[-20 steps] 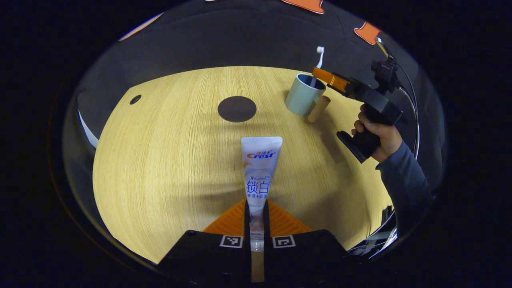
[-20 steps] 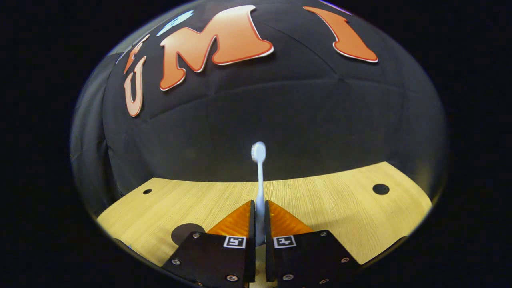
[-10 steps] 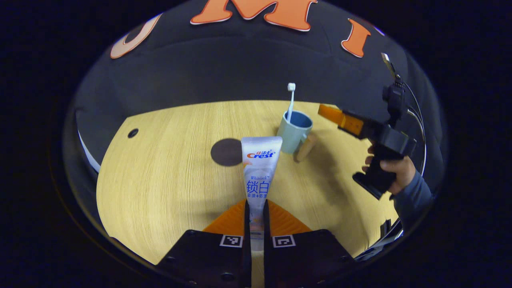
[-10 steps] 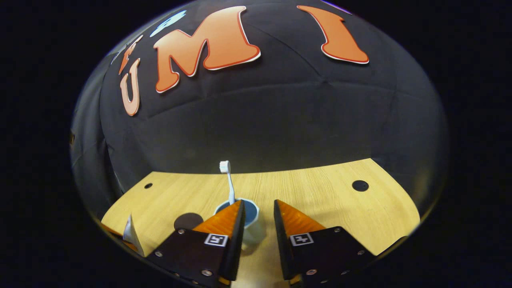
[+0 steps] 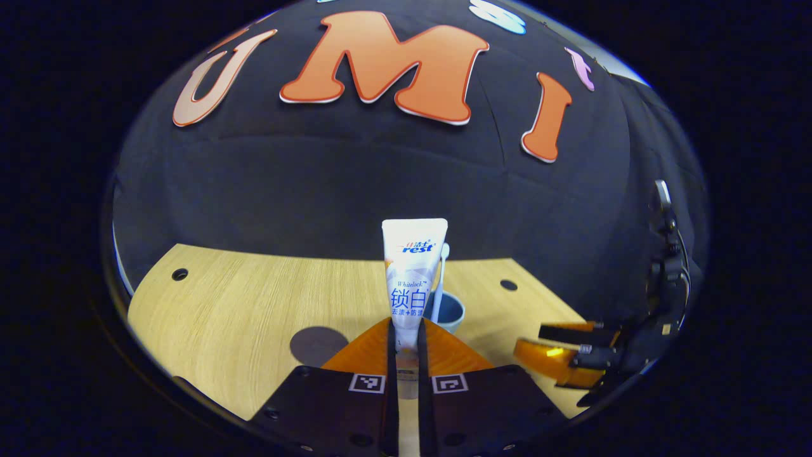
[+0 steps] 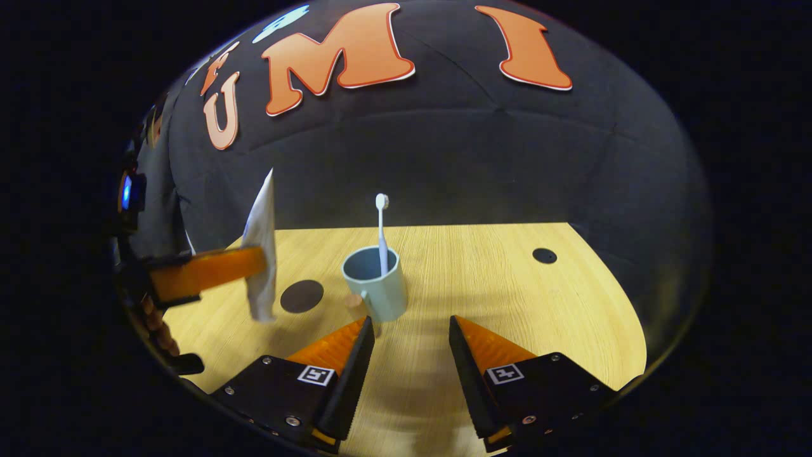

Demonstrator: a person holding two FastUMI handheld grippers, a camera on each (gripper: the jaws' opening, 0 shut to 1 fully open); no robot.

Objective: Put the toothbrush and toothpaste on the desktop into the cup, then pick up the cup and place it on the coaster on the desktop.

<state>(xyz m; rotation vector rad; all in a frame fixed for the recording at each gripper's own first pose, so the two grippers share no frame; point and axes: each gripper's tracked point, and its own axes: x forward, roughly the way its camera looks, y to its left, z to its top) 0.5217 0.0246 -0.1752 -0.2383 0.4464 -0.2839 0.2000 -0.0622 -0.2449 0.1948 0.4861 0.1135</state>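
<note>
We hold the toothpaste [image 5: 413,279] upright in the left gripper [image 5: 406,355], its two fingers pressed closed on the lower end of the tube so that the flat crimped end stands highest. In the left gripper view the cup [image 5: 446,311] sits on the desk [image 5: 241,304] just beyond and a little to the right of the tube, the toothbrush [image 5: 441,270] already standing in it, head up.

The right gripper view gives the clearer side-on look: the tube [image 6: 261,251] hangs off the desk, to the left of the cup [image 6: 375,282] and apart from it, its long axis near vertical and its bottom end at about the height of the cup's rim. The toothbrush [image 6: 382,231] leans against the rim on the cup's far side, leaving the near side of the mouth open.

Our right gripper [image 6: 409,343] is spread wide and holds nothing; it sits low in front of the cup, the cup lying between and beyond its fingers. It also appears at the lower right of the left gripper view [image 5: 558,355].

The dark round coaster [image 6: 302,296] lies on the desk just left of the cup, nearly under the tube.

As we judge it, the left hand must carry the tube sideways toward the cup, then lower it in clear of the brush.
</note>
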